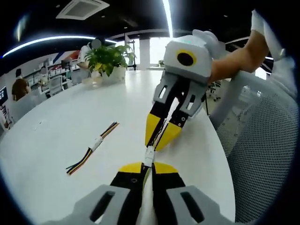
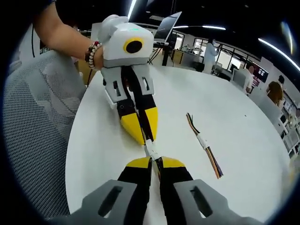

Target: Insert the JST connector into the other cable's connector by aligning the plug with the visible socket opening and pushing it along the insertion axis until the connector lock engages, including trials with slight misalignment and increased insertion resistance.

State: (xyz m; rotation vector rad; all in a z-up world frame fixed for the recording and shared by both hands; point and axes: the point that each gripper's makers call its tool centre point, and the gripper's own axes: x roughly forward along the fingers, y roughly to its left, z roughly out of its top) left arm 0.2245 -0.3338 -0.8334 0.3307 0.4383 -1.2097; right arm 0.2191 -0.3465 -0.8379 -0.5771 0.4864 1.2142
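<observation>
Fingers point(image 1: 148, 165) of both your grippers pinch one white connector point(image 1: 149, 156) nose to nose (tips nearly touching), so push straight along that shared line.

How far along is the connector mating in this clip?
Done: each cable end is gripped, the left gripper and right gripper shut tip to tip over the white table. In hand: the white connector bridges both tips. Left: whether the lock has engaged is too small to tell. A spare cable lies aside.

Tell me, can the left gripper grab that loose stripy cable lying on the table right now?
Probably not yet. The left gripper has its jaws shut on the white connector, so it's busy. The path to the loose cable looks free, though.
</observation>
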